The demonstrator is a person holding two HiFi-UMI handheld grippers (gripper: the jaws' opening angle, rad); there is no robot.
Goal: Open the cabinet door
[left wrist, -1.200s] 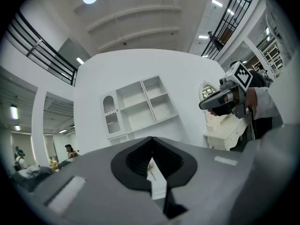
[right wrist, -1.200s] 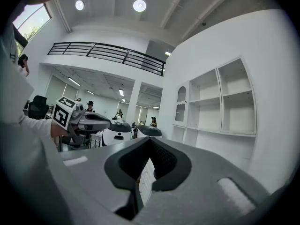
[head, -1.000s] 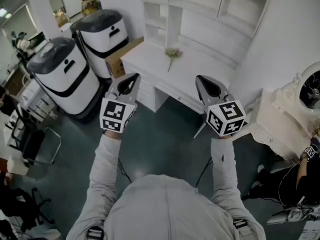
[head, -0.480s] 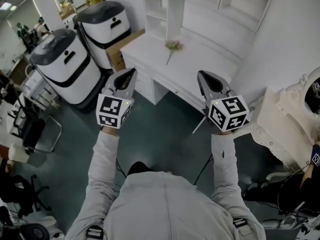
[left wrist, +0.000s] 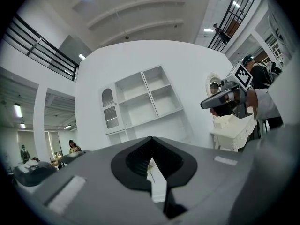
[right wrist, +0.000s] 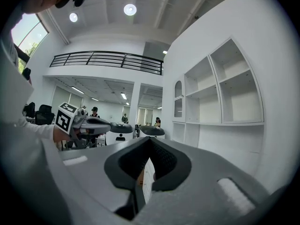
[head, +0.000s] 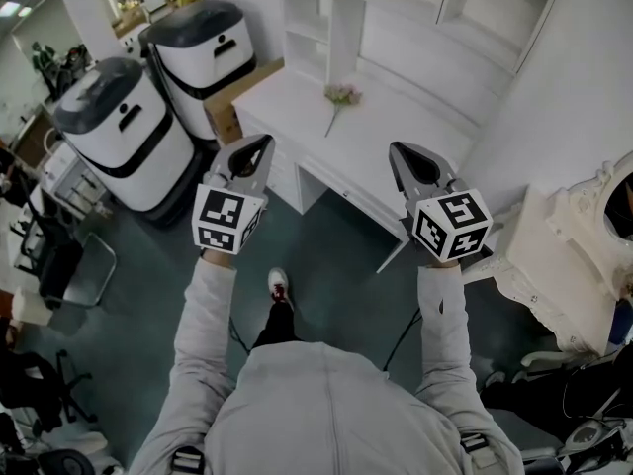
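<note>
Head view, left gripper (head: 259, 148): held level in front of the person, jaws together, nothing between them, tips aimed at the white desk (head: 396, 117).
Head view, right gripper (head: 401, 154): level beside the left one and well apart from it, jaws together and empty, tips over the desk's front edge.
Head view, surroundings: a flower sprig (head: 340, 97) lies on the desk; the white hutch (head: 326, 18) rises behind it; two white-and-grey machines (head: 124, 137) stand to the left, with a cardboard box (head: 232, 112) between them and the desk.
Head view, cabinet door: cannot be made out; the frame's top edge cuts the hutch.
Left gripper view, tool: left gripper (left wrist: 151, 142) closed, pads meeting at the tips, holding nothing.
Left gripper view, cabinet door (left wrist: 108, 110): an arched panel in the hutch's far left column, above the desk; long axis upright, face turned out into the room, lying flush in its frame.
Left gripper view, other hand: right gripper (left wrist: 208, 104) at the right, clear of the hutch.
Right gripper view, tool: right gripper (right wrist: 149, 142) closed and empty.
Right gripper view, cabinet door (right wrist: 178, 101): upright arched panel at the hutch's far end, well apart from the jaws.
Right gripper view, other hand: left gripper (right wrist: 107, 123) at the left, pointing the same way.
</note>
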